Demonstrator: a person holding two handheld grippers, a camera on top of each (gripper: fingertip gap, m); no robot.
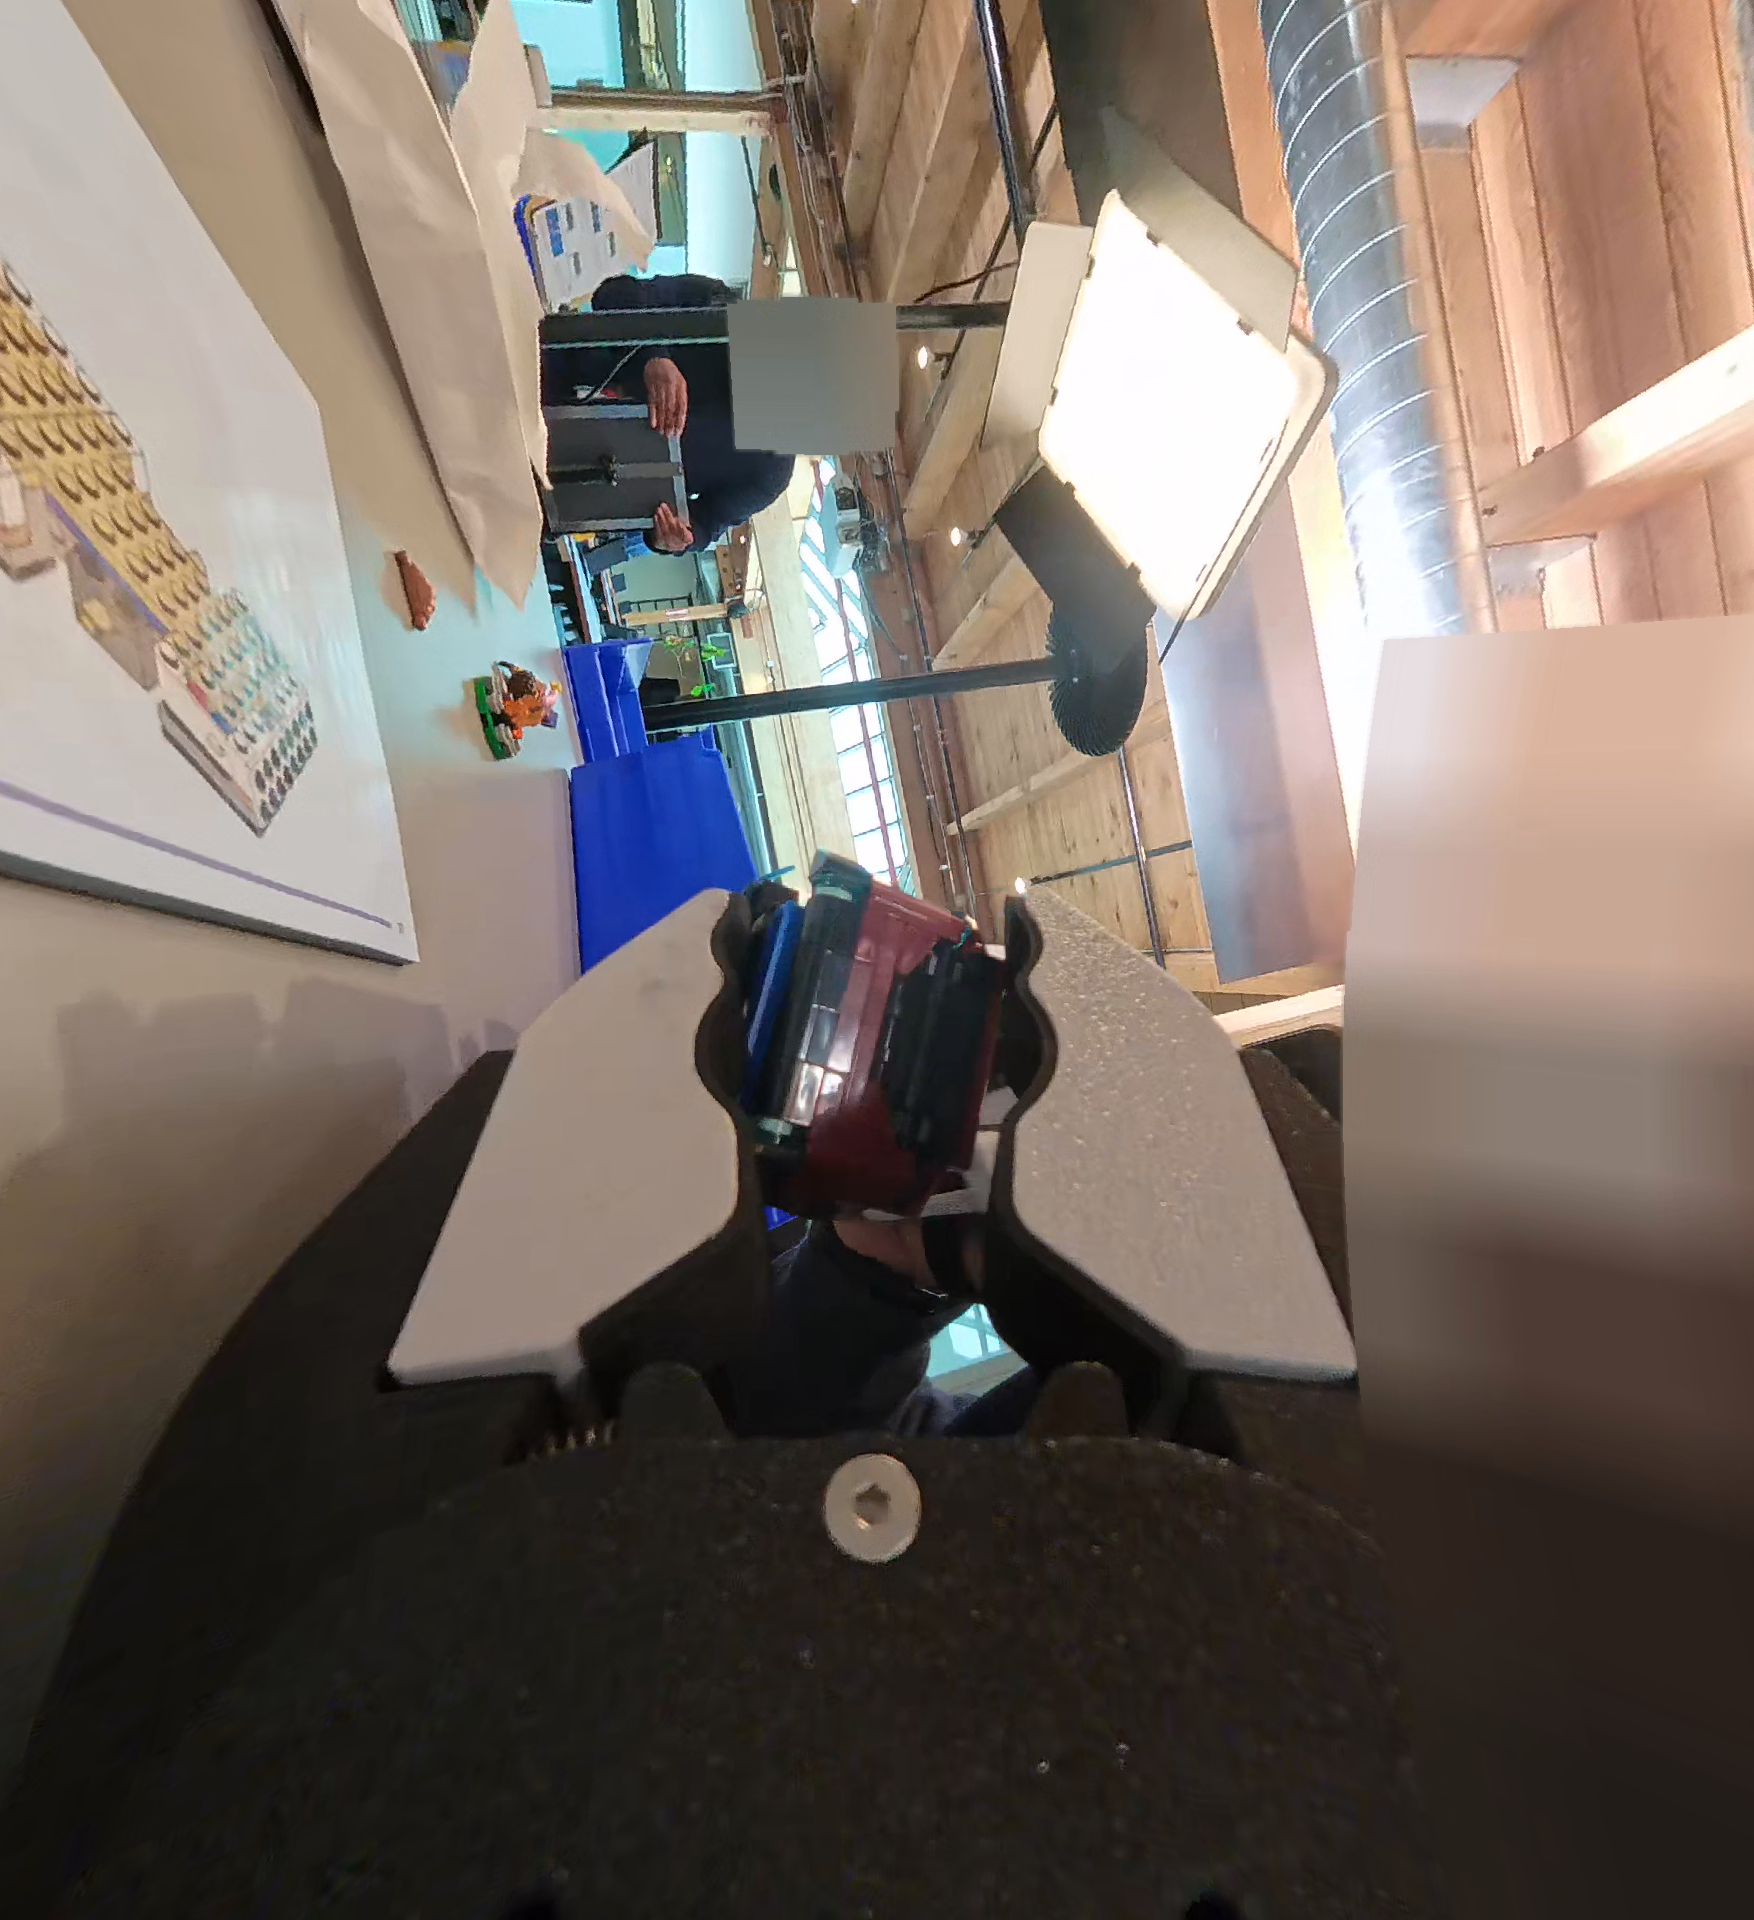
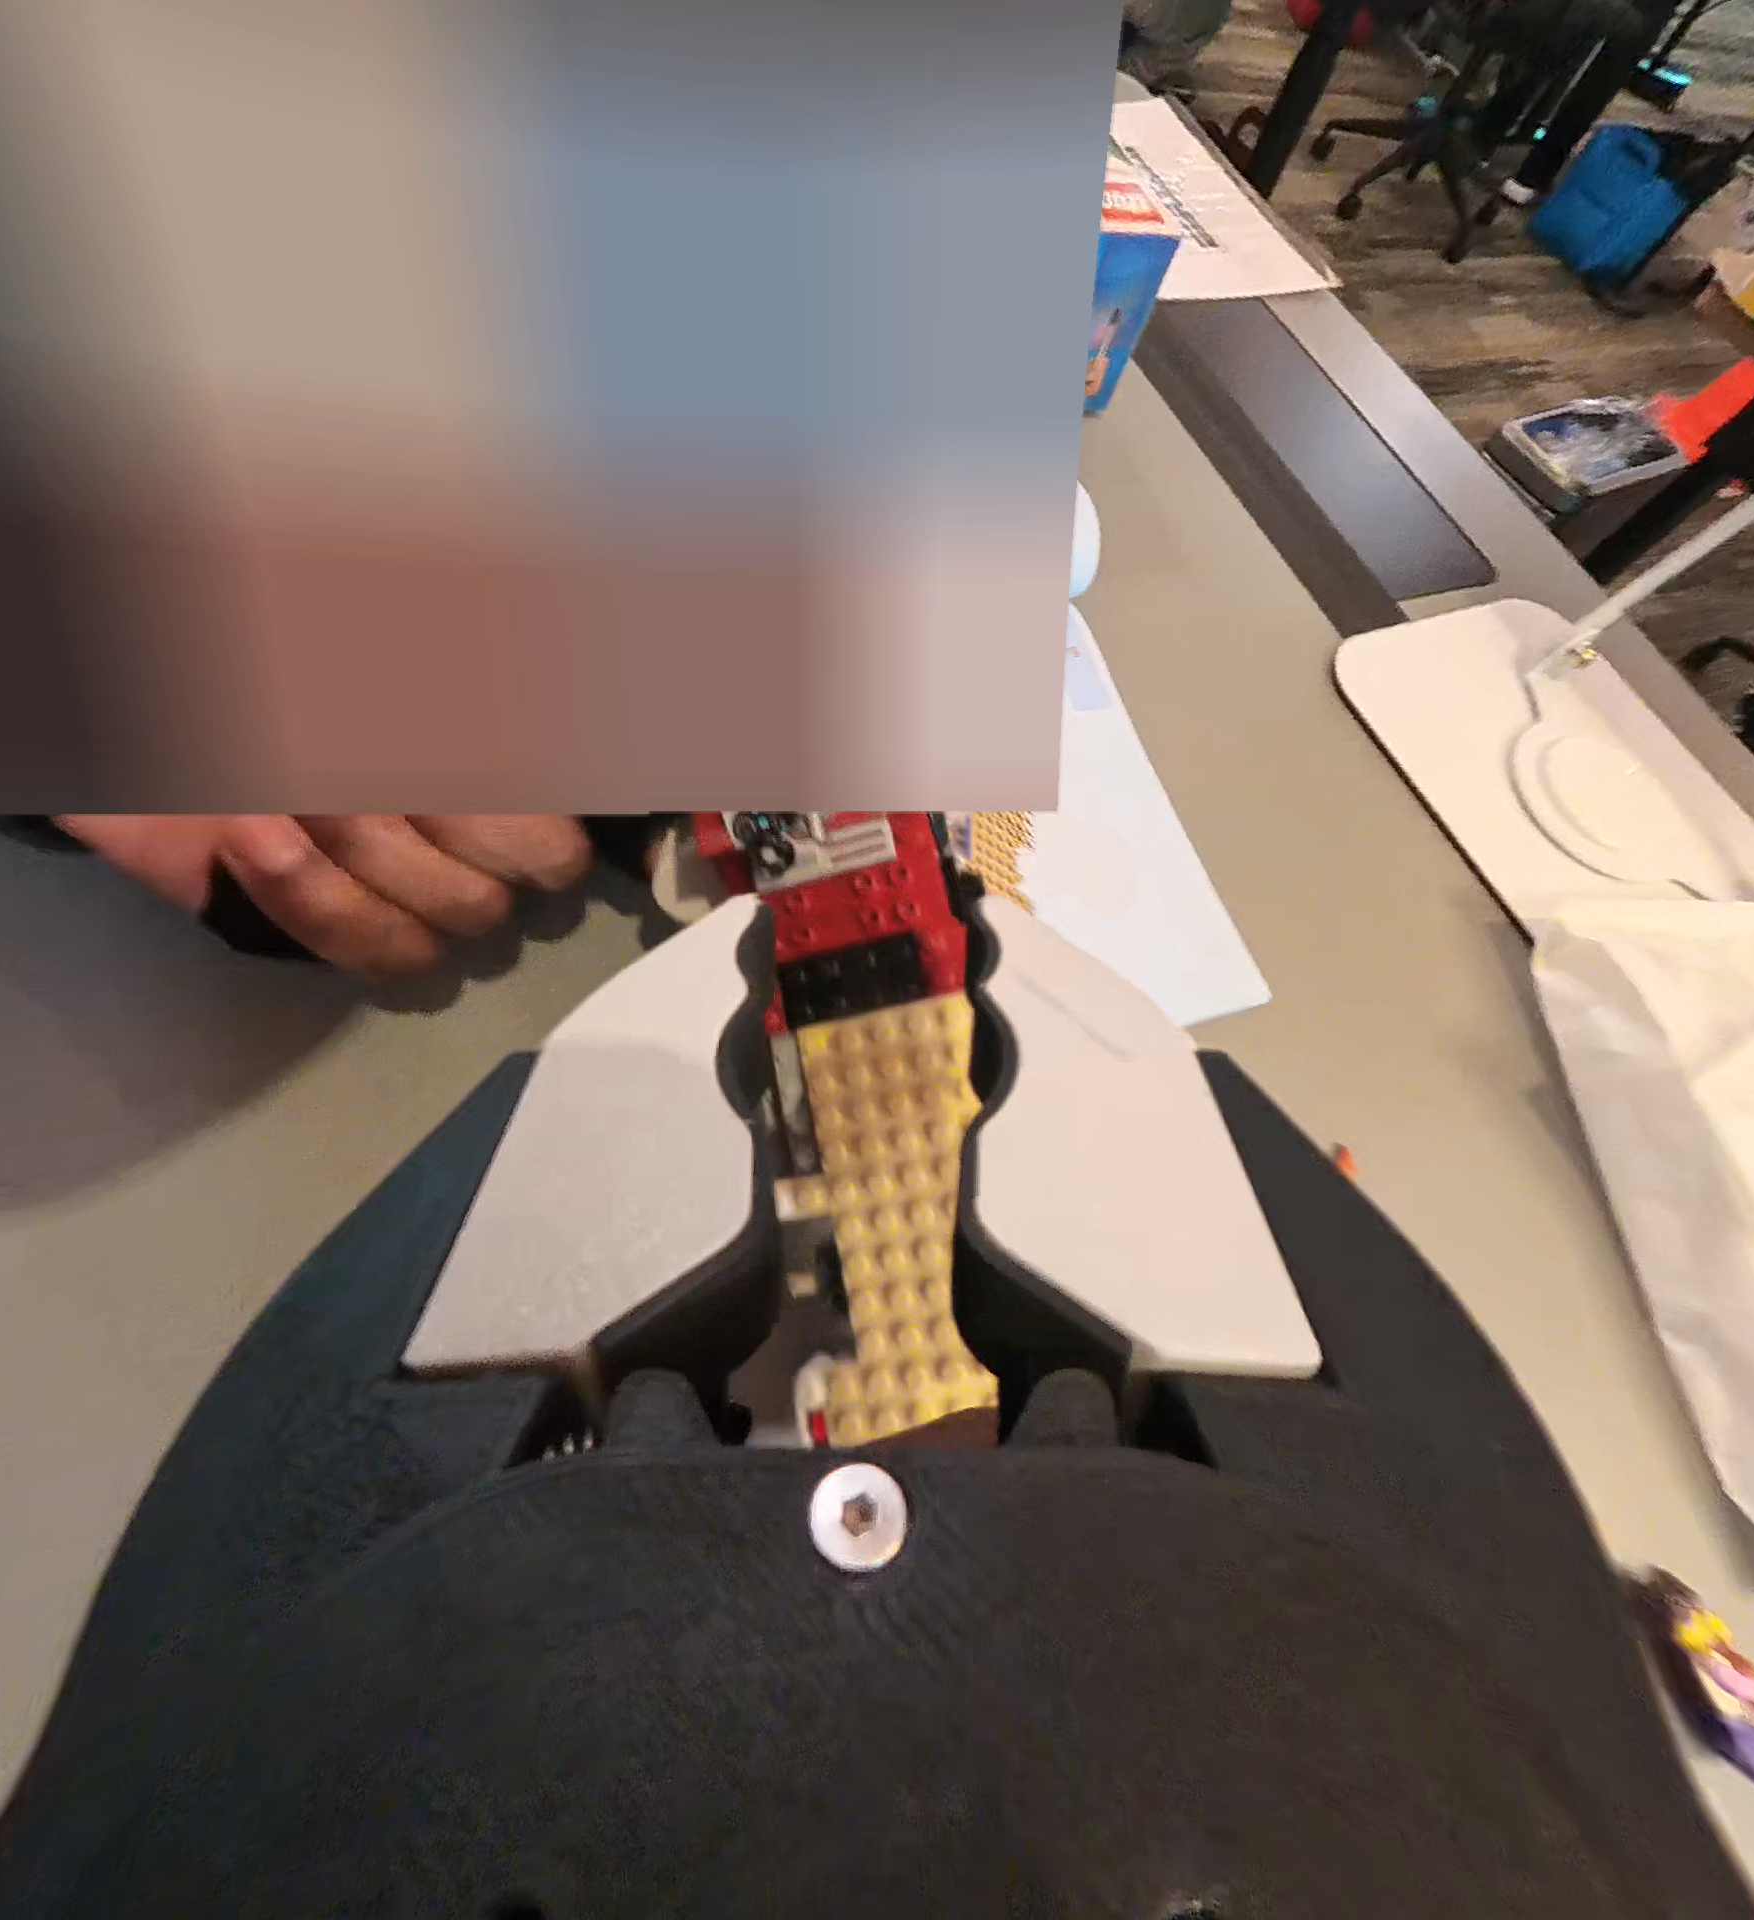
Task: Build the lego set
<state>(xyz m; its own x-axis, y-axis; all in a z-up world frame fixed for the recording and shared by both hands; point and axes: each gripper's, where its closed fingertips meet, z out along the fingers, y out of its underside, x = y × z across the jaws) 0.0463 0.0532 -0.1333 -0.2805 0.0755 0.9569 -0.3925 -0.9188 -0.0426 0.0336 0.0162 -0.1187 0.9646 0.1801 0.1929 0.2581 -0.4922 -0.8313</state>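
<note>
Gripping the brick model (image 1: 868, 1049), your left claw (image 1: 868, 997) is clamped on it above the bench (image 1: 177, 1091). Your right claw (image 2: 868, 997) straddles the model's tan plate (image 2: 888, 1195); contact unclear, so keep it square.

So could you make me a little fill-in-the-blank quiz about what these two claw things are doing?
1. The left gripper is clamped on a brick model that is mostly dark ____.
2. Between the right gripper's fingers lies a studded plate coloured ____.
3. A bare ____ rests on the grey table beside the right gripper.

Missing words: red; tan; hand
</note>
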